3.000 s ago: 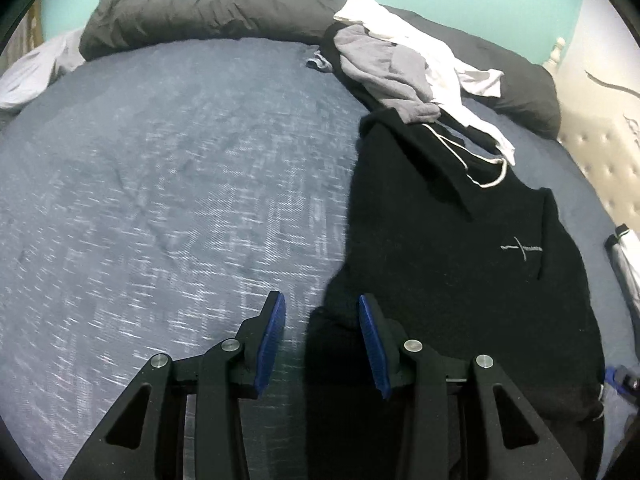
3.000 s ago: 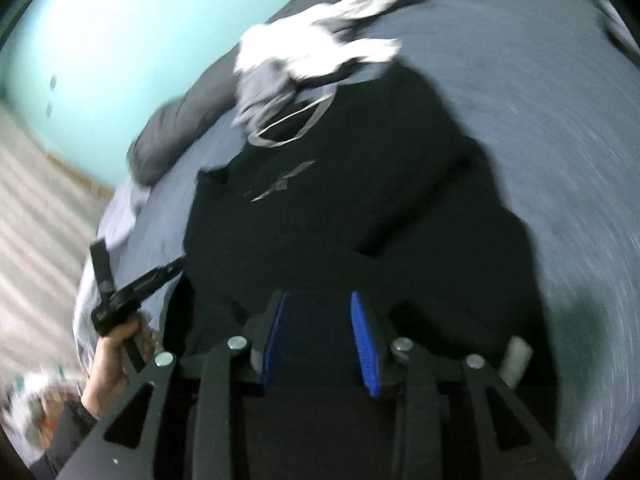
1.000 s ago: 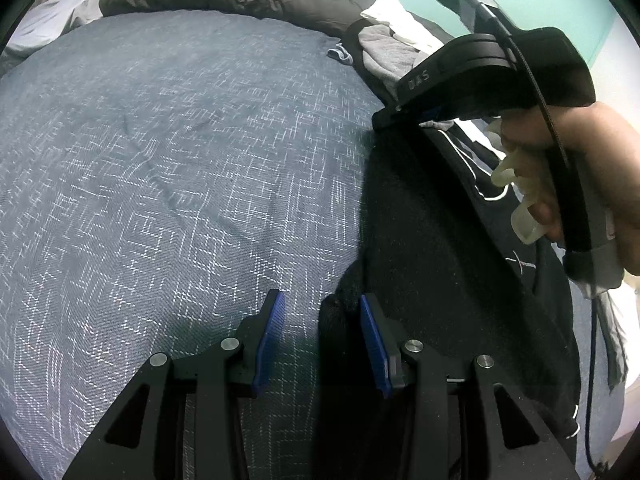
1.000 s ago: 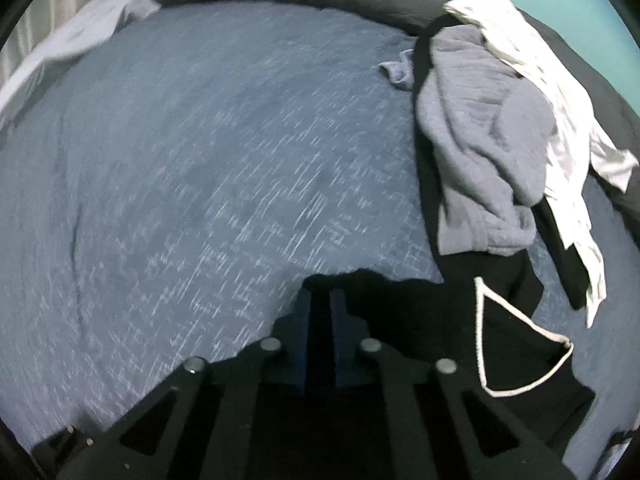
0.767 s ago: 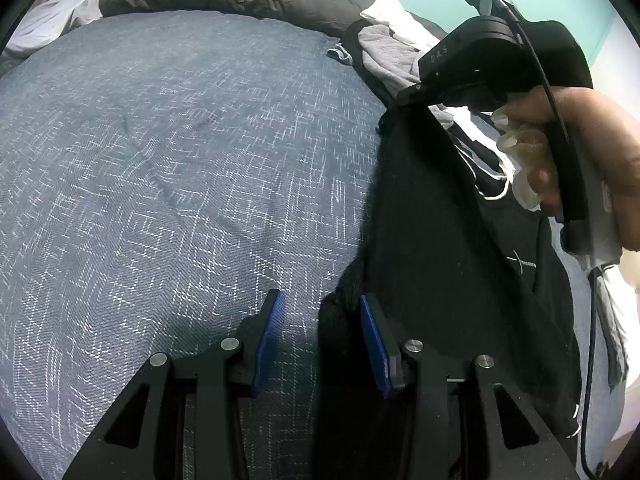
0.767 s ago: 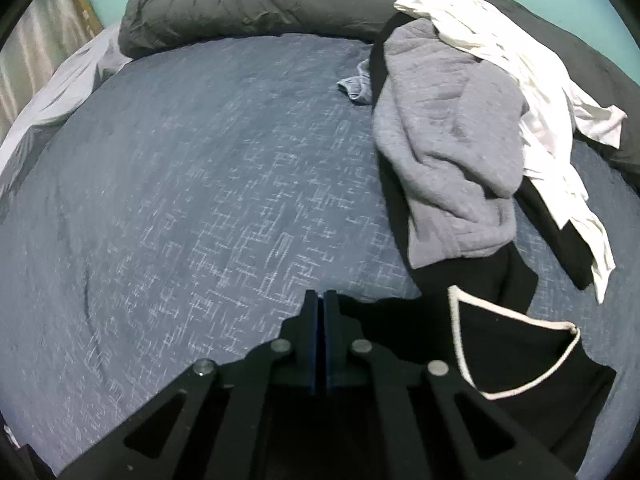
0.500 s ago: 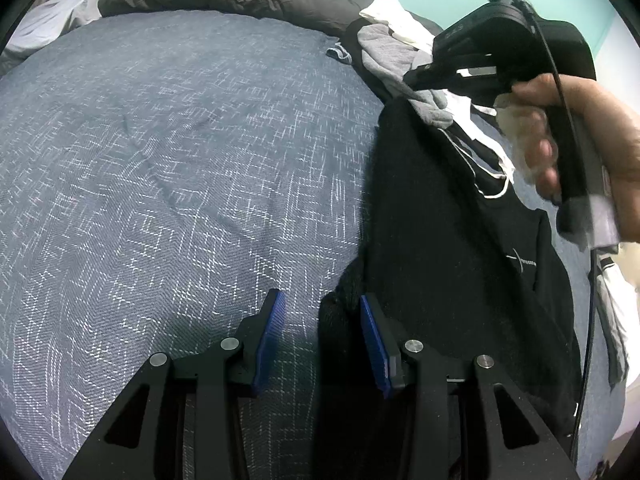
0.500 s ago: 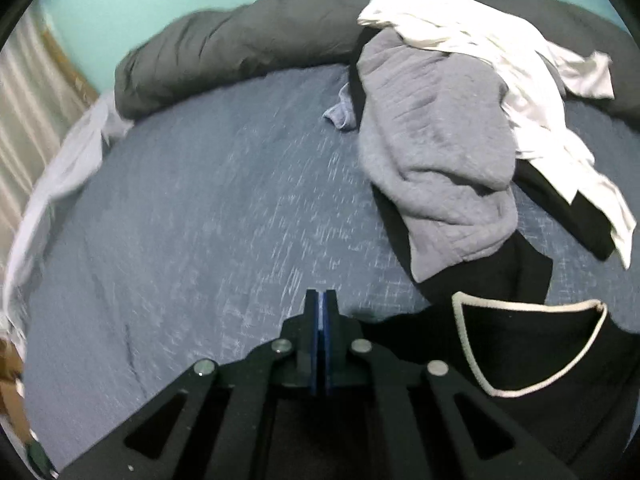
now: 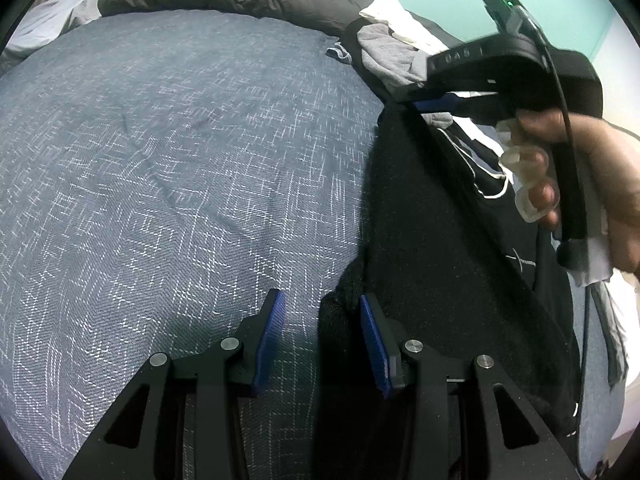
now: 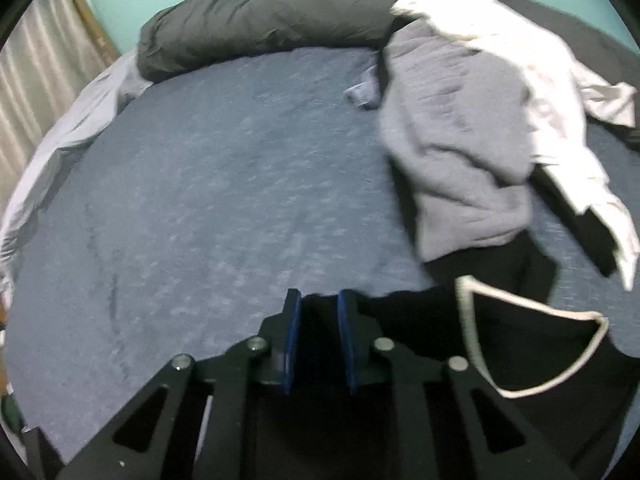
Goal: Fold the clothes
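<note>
Risk — black shirt [image 10: 520, 360] edge slips unfolded as right hand-held gripper [image 10: 318, 340] jaws open around it; left hand-held gripper [image 9: 320, 336] — half-open, gripping nothing.

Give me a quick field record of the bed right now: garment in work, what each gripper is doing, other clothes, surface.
garment in work: black knit sweater with white-trimmed V-neck, lying along the bed's right side
left gripper: jaws apart, sweater's lower edge bunched between them against one pad, no clamp seen
right gripper: jaws opening, black fabric between them at the upper edge
other clothes: grey sweatshirt and white garment heaped beyond the neckline
surface: blue-grey patterned bedspread
far edge: dark grey rolled duvet
</note>
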Demonstrator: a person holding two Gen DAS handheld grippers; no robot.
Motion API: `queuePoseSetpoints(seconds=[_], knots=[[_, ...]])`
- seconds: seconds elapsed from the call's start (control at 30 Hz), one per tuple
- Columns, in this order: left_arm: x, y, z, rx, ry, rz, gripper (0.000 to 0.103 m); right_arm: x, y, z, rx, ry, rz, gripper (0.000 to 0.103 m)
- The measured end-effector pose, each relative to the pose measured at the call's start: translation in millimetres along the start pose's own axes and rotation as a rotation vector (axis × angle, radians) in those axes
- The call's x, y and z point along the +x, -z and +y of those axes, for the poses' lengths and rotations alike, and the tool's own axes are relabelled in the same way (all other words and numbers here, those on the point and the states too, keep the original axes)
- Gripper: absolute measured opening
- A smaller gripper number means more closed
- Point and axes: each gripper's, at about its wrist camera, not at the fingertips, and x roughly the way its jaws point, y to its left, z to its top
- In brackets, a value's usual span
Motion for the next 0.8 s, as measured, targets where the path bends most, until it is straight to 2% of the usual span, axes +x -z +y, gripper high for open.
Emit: queuePoseSetpoints(seconds=[0.07,0.17,0.3,0.4,0.53,0.8], knots=[[-0.1,-0.2,0.9,-0.004,0.004,0.0,0.042,-14.5,2.0,-13.0,0.035,0.046,-0.057,0.018],[-1.2,0.0,3.0,-0.013,0.014,0.0,0.042,-37.4,9.1,-31.6,0.065,0.055,-0.111,0.018],[-5.7,-1.6,10.0,-0.052,0.041,0.008,0.043,-61.5,36.0,-49.4,0.086,0.019,-0.102,0.018],[-13.7,0.0,11.4,-0.065,0.036,0.007,0.043,-79.7,68.5,-66.4,0.102,0.005,-0.071,0.018],[-21.9,2.8,11.1,-0.058,0.021,0.007,0.042,-111.0,124.6,-104.0,0.183,-0.011,-0.037,0.019],[-31.7,-3.1,20.5,-0.05,-0.022,-0.007,0.042,-155.0,217.2,-164.9,0.261,0.018,0.015,0.026]])
